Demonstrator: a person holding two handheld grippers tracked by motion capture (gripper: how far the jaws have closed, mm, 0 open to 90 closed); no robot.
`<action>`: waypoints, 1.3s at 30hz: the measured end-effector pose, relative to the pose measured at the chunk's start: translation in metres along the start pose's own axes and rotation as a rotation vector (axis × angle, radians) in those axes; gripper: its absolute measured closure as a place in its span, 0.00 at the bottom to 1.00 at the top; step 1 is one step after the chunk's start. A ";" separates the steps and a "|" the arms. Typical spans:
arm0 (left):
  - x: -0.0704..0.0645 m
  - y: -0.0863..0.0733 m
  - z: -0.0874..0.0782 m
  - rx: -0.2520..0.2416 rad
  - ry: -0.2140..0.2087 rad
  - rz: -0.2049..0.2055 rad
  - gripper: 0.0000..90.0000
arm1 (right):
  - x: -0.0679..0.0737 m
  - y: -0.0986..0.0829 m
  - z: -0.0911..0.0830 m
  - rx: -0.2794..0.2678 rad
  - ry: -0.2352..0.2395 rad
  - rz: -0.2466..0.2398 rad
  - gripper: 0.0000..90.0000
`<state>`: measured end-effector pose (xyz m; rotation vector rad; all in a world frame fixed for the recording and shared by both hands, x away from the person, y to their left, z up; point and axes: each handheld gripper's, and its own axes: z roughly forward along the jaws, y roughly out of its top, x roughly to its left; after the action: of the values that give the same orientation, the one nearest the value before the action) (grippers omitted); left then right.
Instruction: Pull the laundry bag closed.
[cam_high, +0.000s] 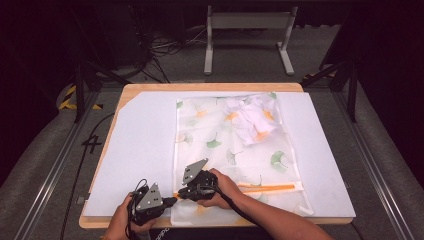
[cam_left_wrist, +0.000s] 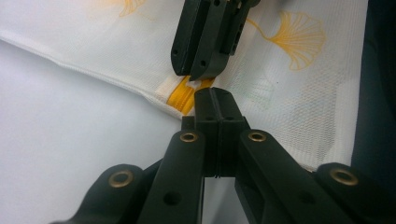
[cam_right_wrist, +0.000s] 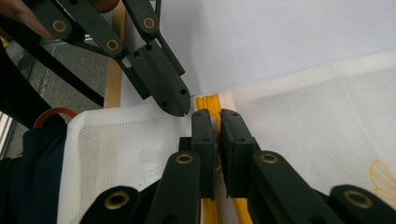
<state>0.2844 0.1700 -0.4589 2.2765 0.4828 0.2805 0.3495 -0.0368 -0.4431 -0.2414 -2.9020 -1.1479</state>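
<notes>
Together, our two black tongs met at the near-left end of the orange zipper: the left gripper had its jaws pressed together on the white mesh edge beside the zipper's end, and the right gripper pinched the zipper line, seemingly its pull (hidden between the jaws). Around them lay the white mesh laundry bag with ginkgo-leaf print, flat on the white sheet-covered table. We judged a steady anchor and a straight pull along the track best.

Left gripper low at near edge, jaws pressed together, right gripper just beside it, jaws nearly closed, tips almost touching, both hands gripping handles
</notes>
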 end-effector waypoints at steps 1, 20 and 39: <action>0.000 0.000 0.000 0.000 -0.001 -0.001 1.00 | 0.000 -0.001 -0.001 0.001 -0.003 -0.001 0.94; 0.001 0.000 0.000 0.001 -0.006 -0.007 1.00 | -0.001 -0.006 -0.014 0.045 -0.024 -0.011 0.94; 0.002 0.000 0.000 0.004 -0.008 -0.007 1.00 | -0.004 -0.024 -0.032 0.074 -0.049 -0.004 0.94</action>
<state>0.2861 0.1706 -0.4585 2.2788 0.4876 0.2666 0.3486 -0.0764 -0.4357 -0.2667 -2.9812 -1.0465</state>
